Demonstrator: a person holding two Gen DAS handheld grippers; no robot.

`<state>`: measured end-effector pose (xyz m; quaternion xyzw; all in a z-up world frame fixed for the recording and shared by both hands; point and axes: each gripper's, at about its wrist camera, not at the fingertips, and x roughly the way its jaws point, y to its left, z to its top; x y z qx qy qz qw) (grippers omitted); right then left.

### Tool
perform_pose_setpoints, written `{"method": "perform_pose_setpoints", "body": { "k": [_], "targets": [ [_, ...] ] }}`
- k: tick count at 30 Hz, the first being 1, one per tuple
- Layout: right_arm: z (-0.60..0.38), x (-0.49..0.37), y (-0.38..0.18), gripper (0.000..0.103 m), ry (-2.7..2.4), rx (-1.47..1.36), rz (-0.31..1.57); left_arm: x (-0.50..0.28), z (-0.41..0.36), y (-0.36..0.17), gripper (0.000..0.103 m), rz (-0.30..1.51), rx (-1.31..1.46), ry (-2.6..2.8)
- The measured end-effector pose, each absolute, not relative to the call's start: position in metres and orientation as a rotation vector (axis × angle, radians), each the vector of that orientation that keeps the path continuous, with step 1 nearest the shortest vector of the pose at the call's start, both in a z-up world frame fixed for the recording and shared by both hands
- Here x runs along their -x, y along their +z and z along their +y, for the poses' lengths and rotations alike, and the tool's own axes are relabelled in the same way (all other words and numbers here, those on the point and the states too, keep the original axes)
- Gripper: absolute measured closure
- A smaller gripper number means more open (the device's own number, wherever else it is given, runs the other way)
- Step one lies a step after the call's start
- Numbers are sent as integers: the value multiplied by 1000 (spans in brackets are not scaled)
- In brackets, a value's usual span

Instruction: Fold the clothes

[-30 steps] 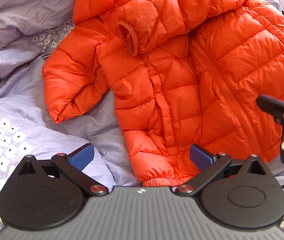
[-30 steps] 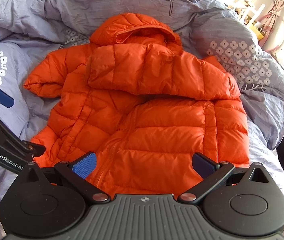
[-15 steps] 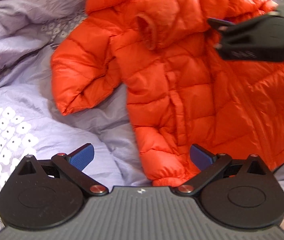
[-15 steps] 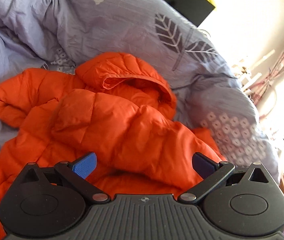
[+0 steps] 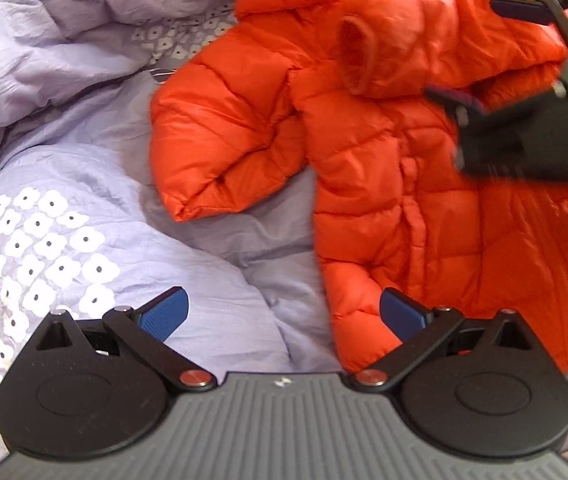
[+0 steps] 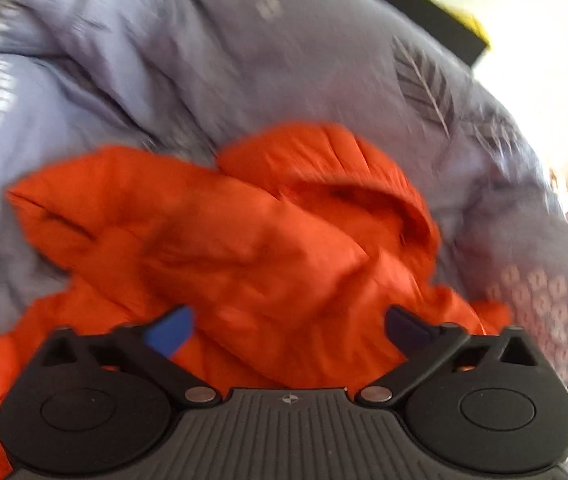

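An orange puffer jacket (image 5: 384, 168) lies on a lilac duvet (image 5: 83, 184), front up, one sleeve folded across its chest (image 5: 424, 40) and the other sleeve (image 5: 219, 140) spread out to the left. My left gripper (image 5: 284, 312) is open and empty, low over the jacket's lower left hem. My right gripper (image 6: 288, 328) is open, its jaws spread around the folded sleeve (image 6: 251, 256) below the hood (image 6: 324, 160); it also shows in the left wrist view (image 5: 524, 60). The right wrist view is blurred.
The duvet is rumpled, with white flower patches (image 5: 43, 248) and a leaf print (image 6: 424, 80). It rises in thick folds behind the jacket (image 6: 163, 60). A dark box (image 6: 432, 20) stands beyond the bed.
My right gripper has moved forward from the jacket's hem up over the chest to the folded sleeve. My left gripper has shifted left, so more duvet shows.
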<state>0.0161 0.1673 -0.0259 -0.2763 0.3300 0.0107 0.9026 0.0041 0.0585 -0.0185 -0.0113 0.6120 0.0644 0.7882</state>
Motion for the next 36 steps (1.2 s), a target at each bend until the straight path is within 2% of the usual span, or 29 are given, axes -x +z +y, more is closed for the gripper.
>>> {"method": "perform_pose_setpoints", "body": {
  "k": [3, 4, 5, 6, 7, 12, 14, 15, 16, 18, 21, 23, 26, 27, 29, 30, 31, 32, 33, 36],
  "targets": [
    [189, -29, -48, 1, 19, 685, 680, -4, 66, -20, 0, 1321, 45, 163],
    [191, -39, -58, 4, -21, 710, 695, -2, 69, -20, 0, 1320, 50, 172],
    [192, -50, -68, 36, -67, 733, 713, 0, 72, -20, 0, 1319, 55, 179],
    [189, -60, -76, 86, -128, 740, 742, 2, 74, -19, 0, 1316, 59, 185],
    [182, -65, -73, 90, -173, 697, 756, 4, 76, -18, 0, 1313, 62, 190],
    [153, -61, -30, 91, -231, 533, 754, 3, 83, -20, 0, 1309, 84, 199],
    [165, -56, -25, 75, -134, 548, 735, 3, 86, -18, 0, 1300, 96, 194],
    [171, -54, -23, 43, -86, 555, 724, 4, 88, -18, 0, 1298, 101, 193],
    [177, -51, -21, 21, -37, 563, 714, 7, 91, -16, 0, 1297, 105, 198],
    [190, -47, -16, 18, 59, 576, 692, 13, 98, -14, 0, 1293, 113, 212],
    [236, -33, -27, 7, 303, 698, 610, 25, 112, -10, 0, 1285, 128, 246],
    [262, -36, -44, 7, 470, 675, 692, 33, 121, -7, 0, 1280, 152, 253],
    [291, -46, -88, 12, 537, 670, 786, 43, 132, -1, 0, 1267, 145, 202],
    [300, -50, -104, 18, 496, 713, 786, 45, 134, 1, 0, 1258, 150, 202],
    [310, -61, -134, 39, 405, 756, 796, 48, 140, 5, 0, 1244, 154, 205],
    [310, -67, -141, 58, 393, 711, 836, 48, 143, 7, 0, 1239, 153, 209],
    [310, -70, -140, 72, 367, 644, 857, 49, 146, 8, 0, 1233, 152, 213],
    [309, -71, -133, 79, 343, 577, 863, 50, 150, 10, 0, 1226, 151, 228],
    [306, -72, -121, 90, 327, 500, 863, 51, 154, 12, 0, 1219, 150, 242],
    [275, -80, -65, 93, 320, 104, 858, 55, 166, 17, 0, 1198, 147, 285]
  ]
}}
